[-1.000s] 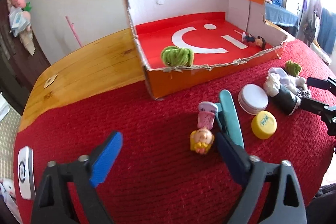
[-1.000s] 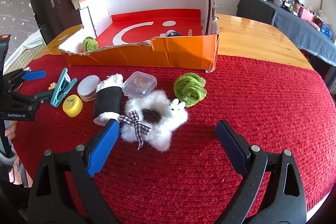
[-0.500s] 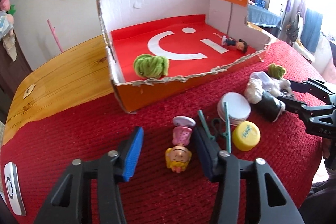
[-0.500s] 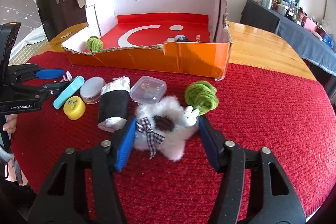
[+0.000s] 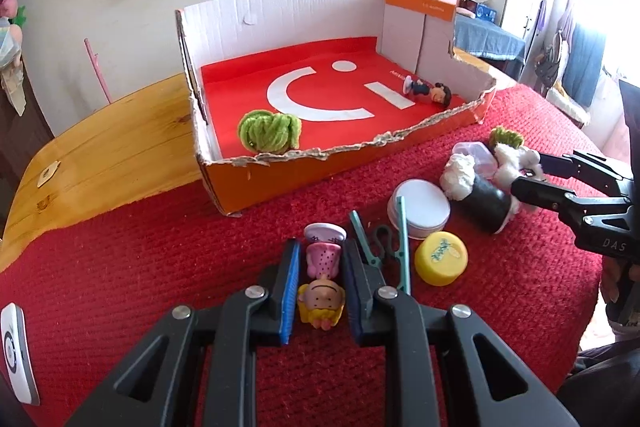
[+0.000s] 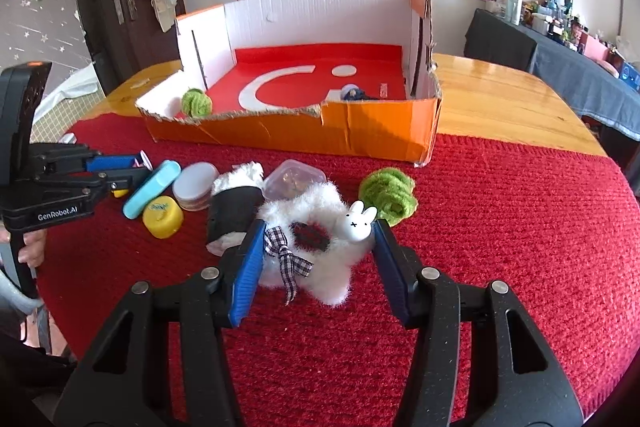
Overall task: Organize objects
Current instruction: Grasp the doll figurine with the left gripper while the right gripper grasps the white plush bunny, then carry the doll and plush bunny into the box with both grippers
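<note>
Ahead of me the cardboard box [image 5: 280, 183] stands with its torn front wall low, its red floor mostly bare. A teal clip [image 5: 384, 251] and yellow cap [image 5: 440, 259] crowd my right side; bare red cloth [image 5: 140, 259] lies left.

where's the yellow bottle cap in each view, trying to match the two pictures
Left wrist view: the yellow cap lies right of centre on the red cloth, just right of the teal clip.
Right wrist view: the yellow cap lies left of centre, below the teal clip.
Shared landmark: the orange cardboard box beyond it.
</note>
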`<action>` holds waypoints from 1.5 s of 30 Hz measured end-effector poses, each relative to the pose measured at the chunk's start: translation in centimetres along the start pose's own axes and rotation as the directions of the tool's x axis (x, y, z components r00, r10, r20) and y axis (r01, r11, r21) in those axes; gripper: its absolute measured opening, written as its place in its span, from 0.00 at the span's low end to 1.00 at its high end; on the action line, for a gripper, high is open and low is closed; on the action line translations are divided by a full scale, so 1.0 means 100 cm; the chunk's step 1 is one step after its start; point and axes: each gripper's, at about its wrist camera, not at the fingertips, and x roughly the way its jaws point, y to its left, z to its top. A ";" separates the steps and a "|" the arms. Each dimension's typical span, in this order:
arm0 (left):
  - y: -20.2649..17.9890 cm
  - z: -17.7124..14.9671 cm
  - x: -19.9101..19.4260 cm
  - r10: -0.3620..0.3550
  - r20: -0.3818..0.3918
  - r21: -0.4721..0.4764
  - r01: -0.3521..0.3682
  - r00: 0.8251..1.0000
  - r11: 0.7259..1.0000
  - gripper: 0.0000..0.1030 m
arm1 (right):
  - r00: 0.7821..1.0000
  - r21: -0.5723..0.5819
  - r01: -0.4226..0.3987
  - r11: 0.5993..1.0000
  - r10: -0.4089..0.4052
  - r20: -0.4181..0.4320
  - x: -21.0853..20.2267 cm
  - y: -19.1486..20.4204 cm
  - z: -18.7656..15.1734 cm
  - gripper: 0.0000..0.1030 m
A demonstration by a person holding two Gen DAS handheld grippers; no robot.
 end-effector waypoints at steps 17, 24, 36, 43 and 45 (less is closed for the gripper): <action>0.002 0.017 -0.032 0.000 0.100 -0.020 0.002 0.995 1.000 0.21 | 0.999 -0.016 -0.024 1.000 0.025 0.045 -0.022 0.002 0.014 0.50; -0.003 0.038 -0.041 -0.054 0.122 -0.002 0.055 0.991 0.999 0.21 | 0.992 -0.035 -0.105 0.994 0.107 0.072 -0.029 0.003 0.037 0.50; -0.016 0.098 0.003 -0.120 0.060 0.026 0.119 0.991 0.993 0.21 | 0.980 -0.165 -0.199 0.966 0.198 -0.019 0.013 0.005 0.109 0.50; -0.013 0.117 0.047 -0.116 -0.047 0.020 0.117 0.992 0.993 0.21 | 0.966 -0.212 -0.240 0.947 0.211 -0.153 0.054 -0.001 0.121 0.50; -0.012 0.118 0.056 -0.118 -0.069 0.023 0.120 0.991 0.992 0.21 | 0.958 -0.222 -0.256 0.941 0.216 -0.190 0.064 -0.003 0.123 0.50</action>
